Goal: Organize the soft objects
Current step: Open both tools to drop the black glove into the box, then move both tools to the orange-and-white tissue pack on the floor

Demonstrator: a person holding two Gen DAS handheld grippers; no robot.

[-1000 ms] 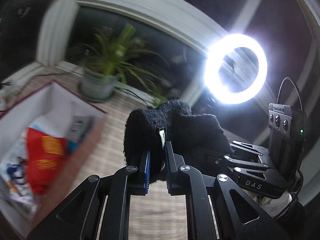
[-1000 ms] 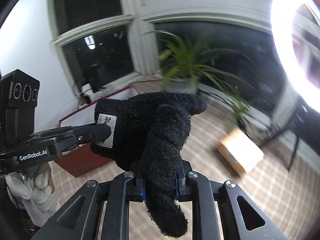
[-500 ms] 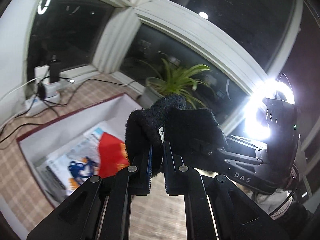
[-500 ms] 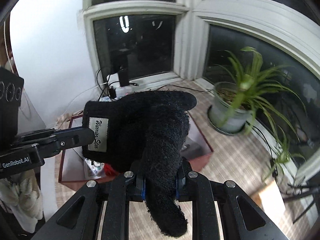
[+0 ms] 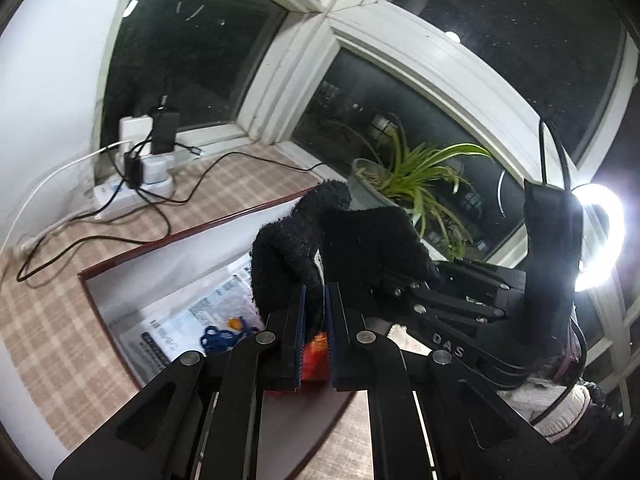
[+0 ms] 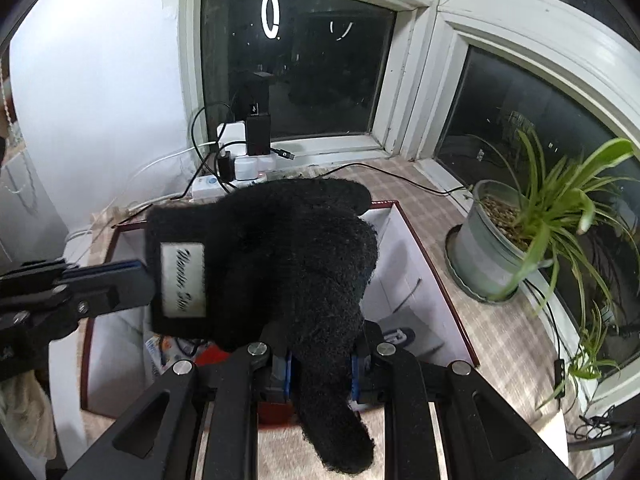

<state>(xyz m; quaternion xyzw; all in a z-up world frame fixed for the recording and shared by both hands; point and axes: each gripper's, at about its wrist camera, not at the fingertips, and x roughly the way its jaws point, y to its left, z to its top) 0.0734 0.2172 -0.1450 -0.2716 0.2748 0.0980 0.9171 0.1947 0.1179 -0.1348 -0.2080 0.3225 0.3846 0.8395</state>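
A black knitted glove [image 6: 280,256] with a white label hangs in the air, held from two sides. My right gripper [image 6: 320,368] is shut on the glove's fingers, one of which dangles below the jaws. My left gripper [image 5: 314,304] is shut on the cuff edge of the glove [image 5: 340,240], next to the label; in the right wrist view it reaches in from the left as a black arm [image 6: 72,292]. The glove hovers over an open box [image 6: 404,248] with a dark red rim and white inside. The box holds printed packets [image 5: 188,320] and something red [image 5: 316,356].
A potted spider plant [image 6: 520,232] stands right of the box by the window. A power strip with chargers and cables [image 6: 240,160] lies at the far corner. A bright ring light [image 5: 600,236] glares at the right in the left wrist view. The floor is checked matting.
Both grippers have carried the glove sideways to above the box, which is now right under it. The views swung from the plant and ring light toward the window corner and power strip.
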